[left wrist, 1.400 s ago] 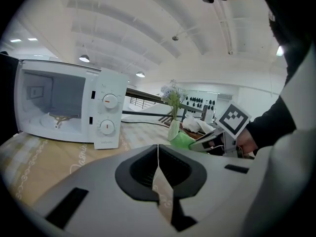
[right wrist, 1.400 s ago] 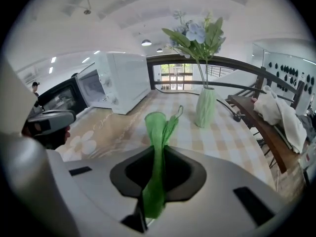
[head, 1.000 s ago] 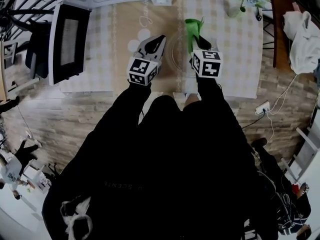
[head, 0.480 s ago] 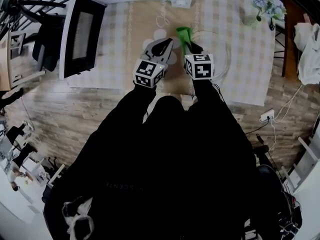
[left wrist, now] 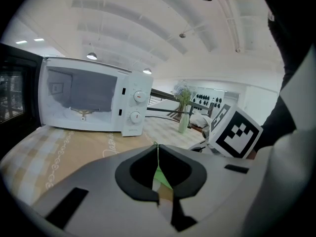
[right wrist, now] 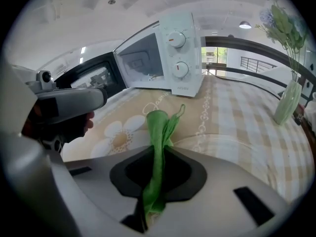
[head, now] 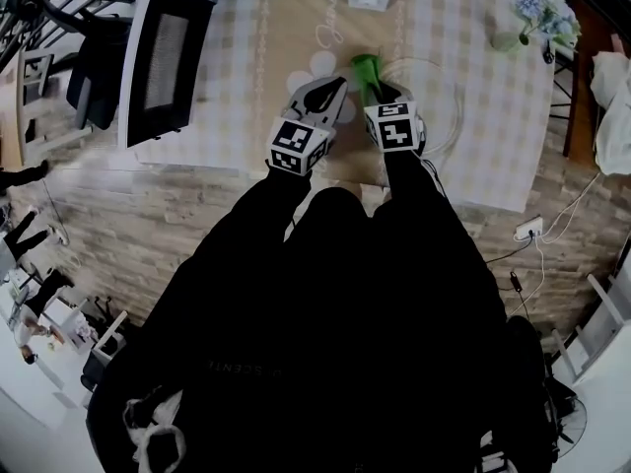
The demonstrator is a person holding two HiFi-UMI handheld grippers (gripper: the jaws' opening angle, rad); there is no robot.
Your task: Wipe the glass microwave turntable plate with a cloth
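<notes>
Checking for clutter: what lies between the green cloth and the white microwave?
Only bare tablecloth lies between the green cloth and the microwave, as the right gripper view shows.

Both grippers are held out ahead, side by side.
The left gripper (head: 328, 89) is seen with its jaws pressed together, nothing caught between them; the right gripper (head: 379, 91) is clamped tight on the cloth (right wrist: 159, 132), marker cubes turned upward.
</notes>
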